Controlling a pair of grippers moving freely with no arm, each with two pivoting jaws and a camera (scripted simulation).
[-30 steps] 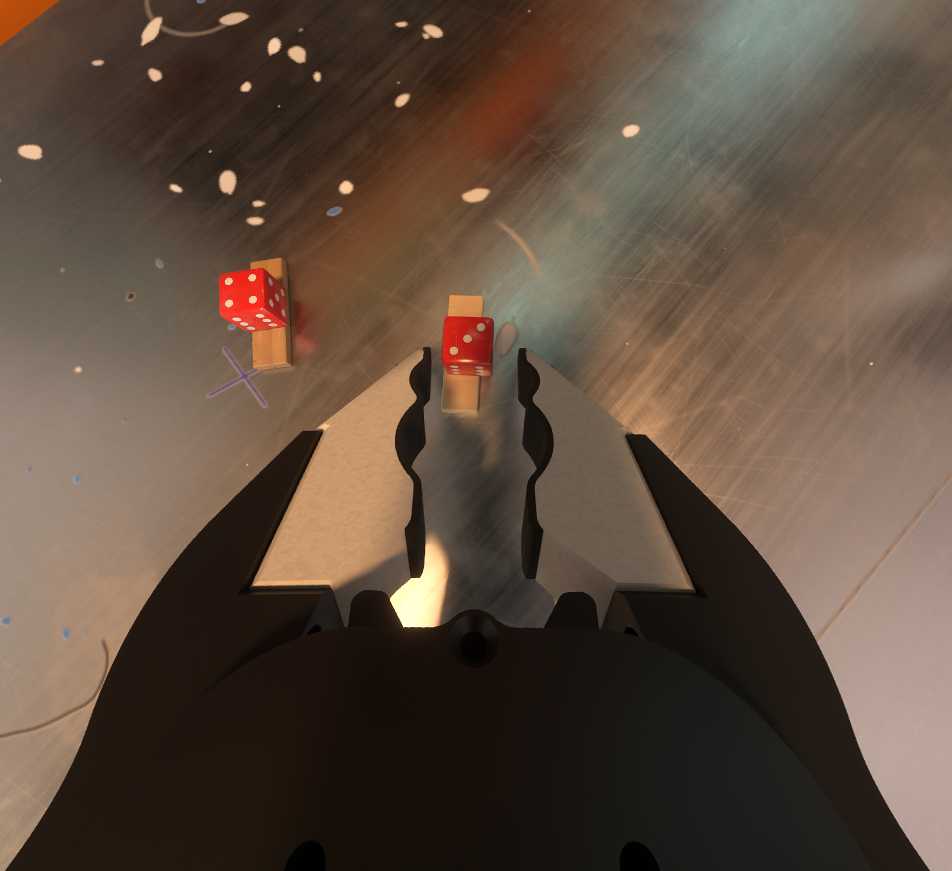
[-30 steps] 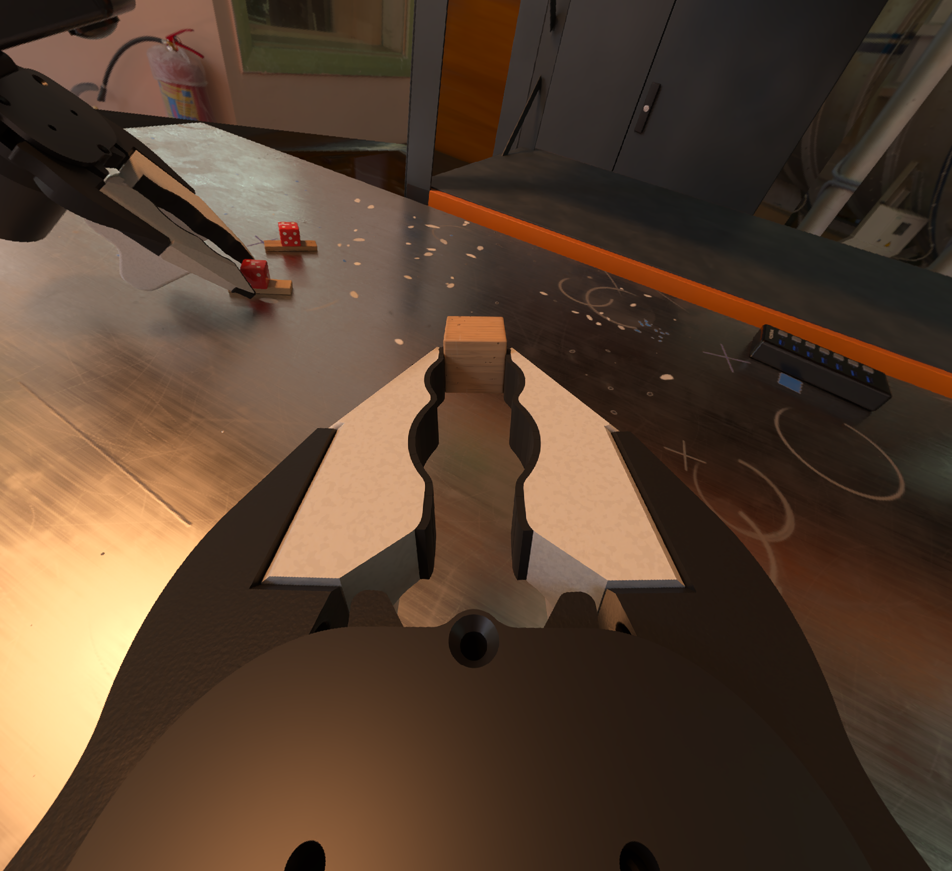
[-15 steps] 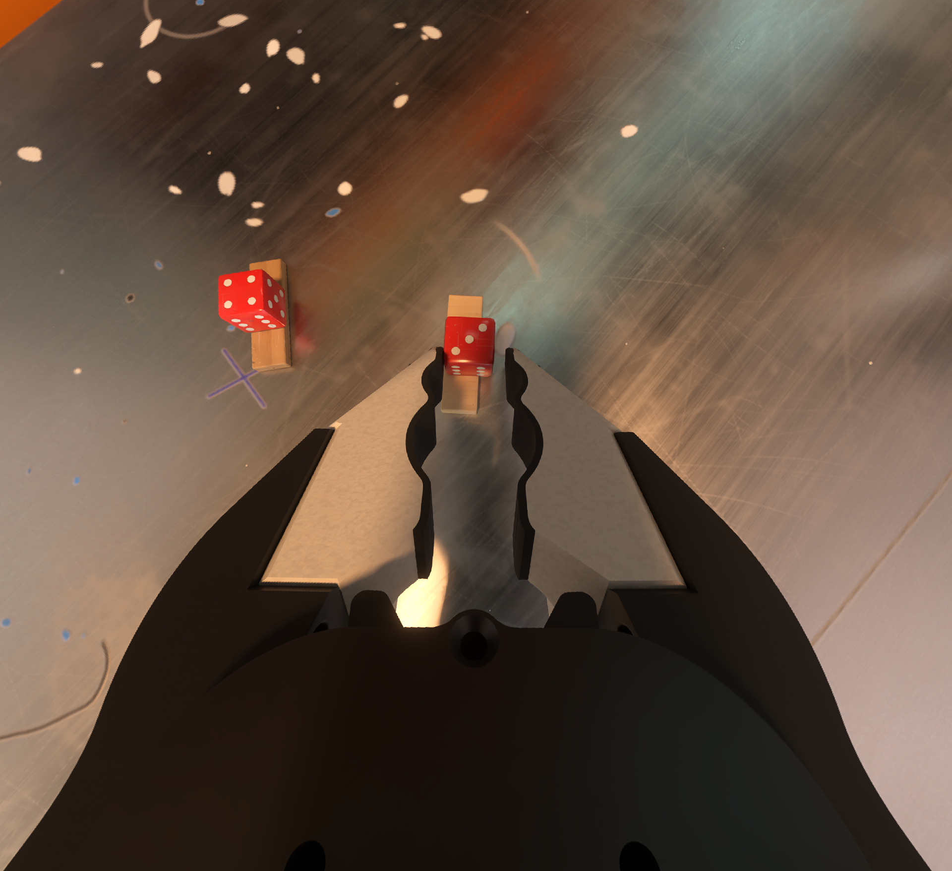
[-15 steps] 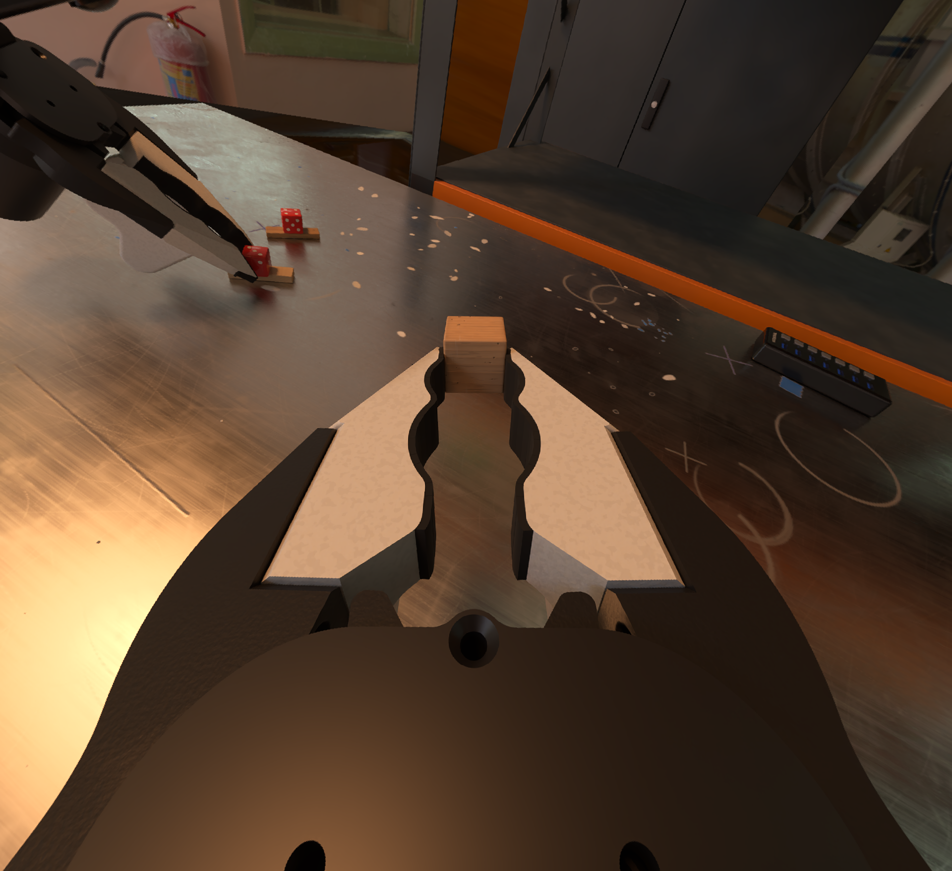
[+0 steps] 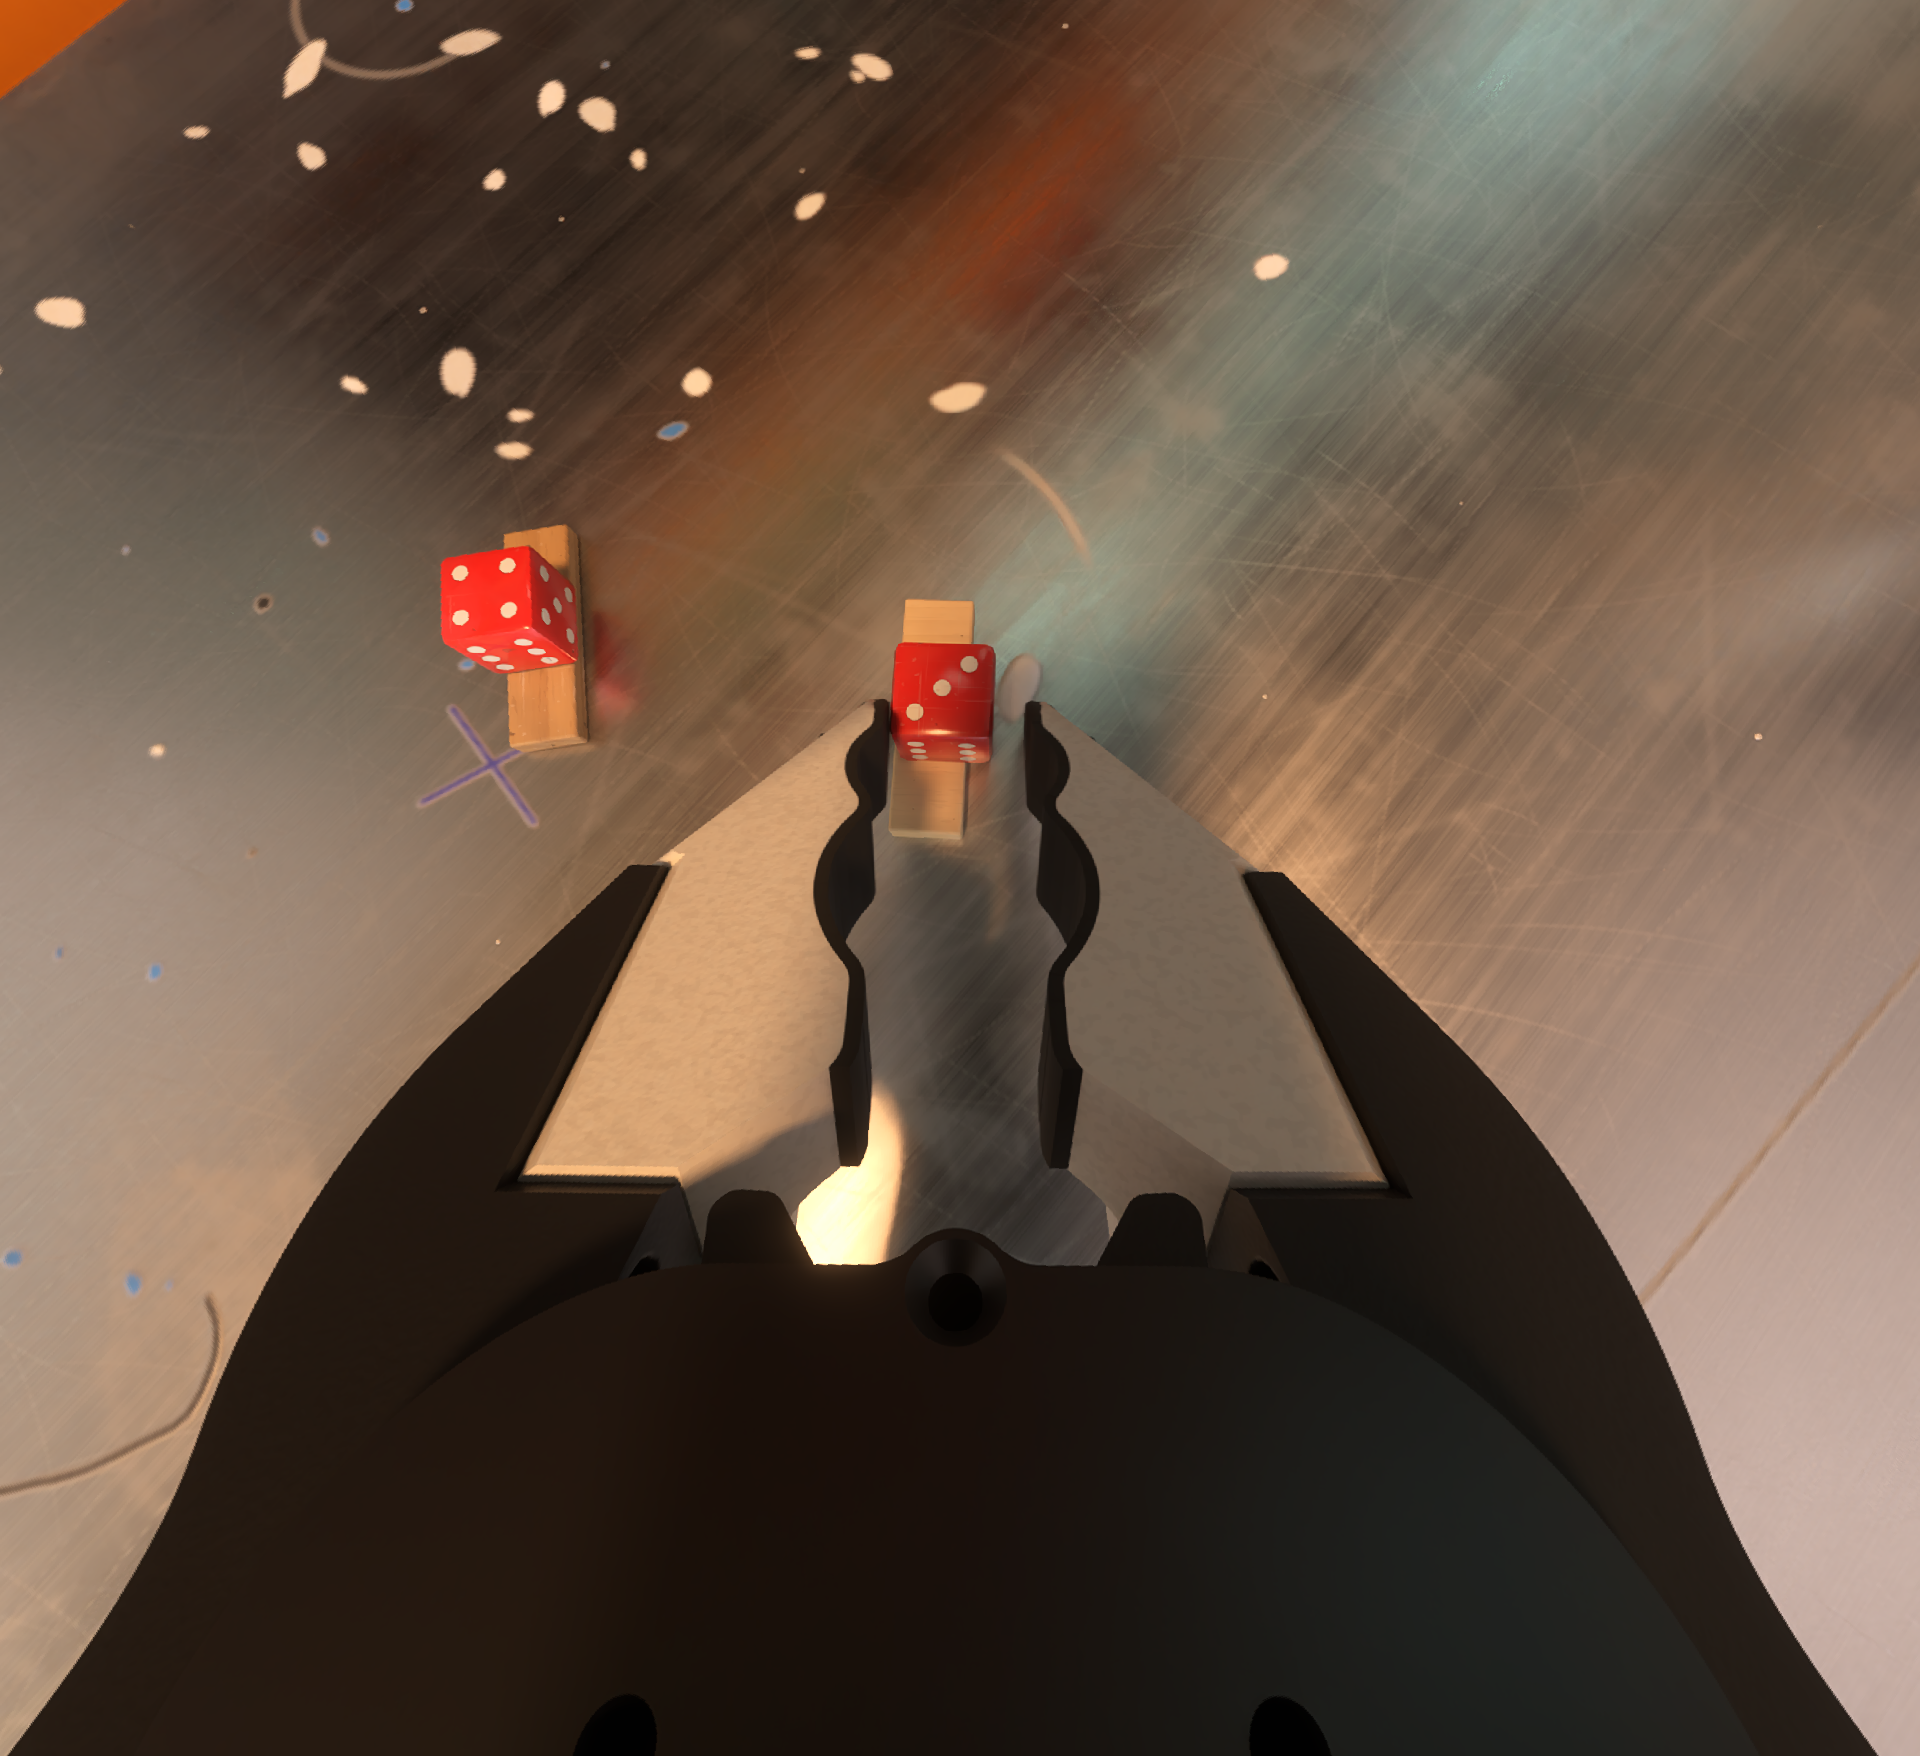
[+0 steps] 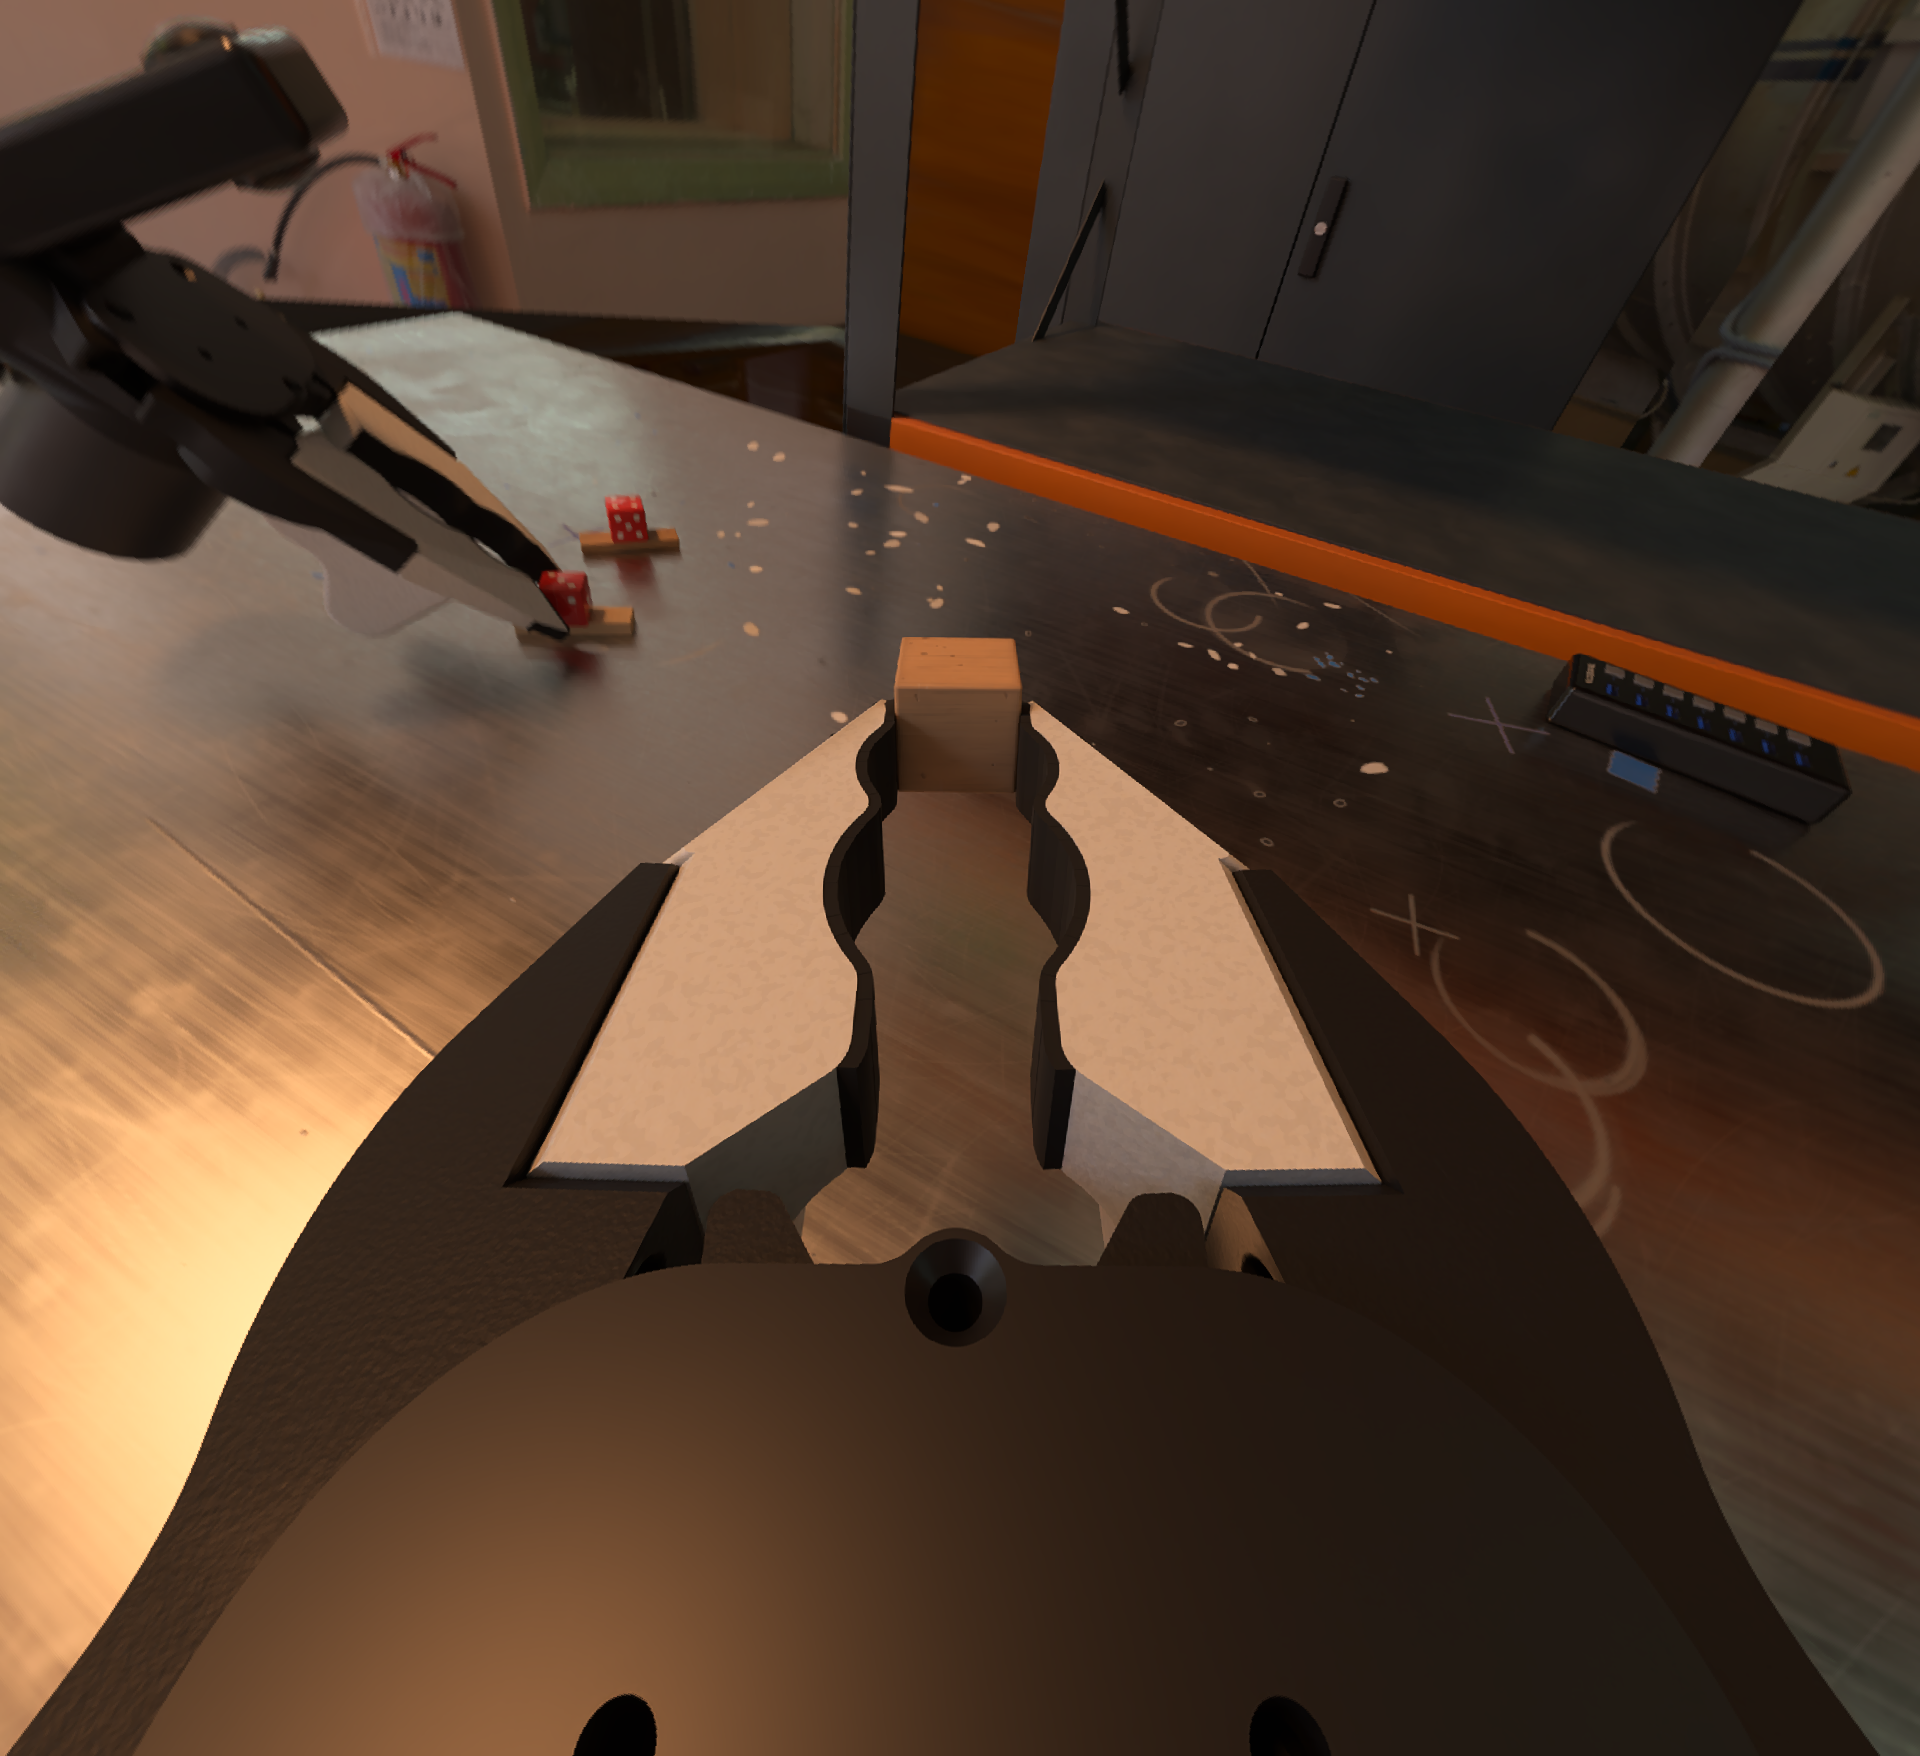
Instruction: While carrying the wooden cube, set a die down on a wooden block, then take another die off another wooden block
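Observation:
In the left wrist view, two red dice each sit on a flat wooden block on the metal table. My left gripper (image 5: 956,719) is open, its jaws narrowly straddling the nearer die (image 5: 940,698) on its block (image 5: 928,802). The left finger is at the die's side and a small gap shows on the right. The other die (image 5: 504,605) overhangs its block (image 5: 548,709) farther left. My right gripper (image 6: 956,719) is shut on the wooden cube (image 6: 956,698), held above the table. The left gripper (image 6: 545,620) and both dice (image 6: 568,594) (image 6: 625,519) also show in the right wrist view.
An orange strip (image 6: 1351,563) edges the table's far side. A black power strip (image 6: 1699,750) lies at the right near it. Grey cabinets (image 6: 1351,148) stand behind. White paint flecks and chalk marks dot the tabletop (image 5: 1455,459).
My left gripper's jaws have narrowed around the nearer die, mostly in the first half second. The right gripper has tilted slightly with the cube still held. The dice and blocks have not moved.

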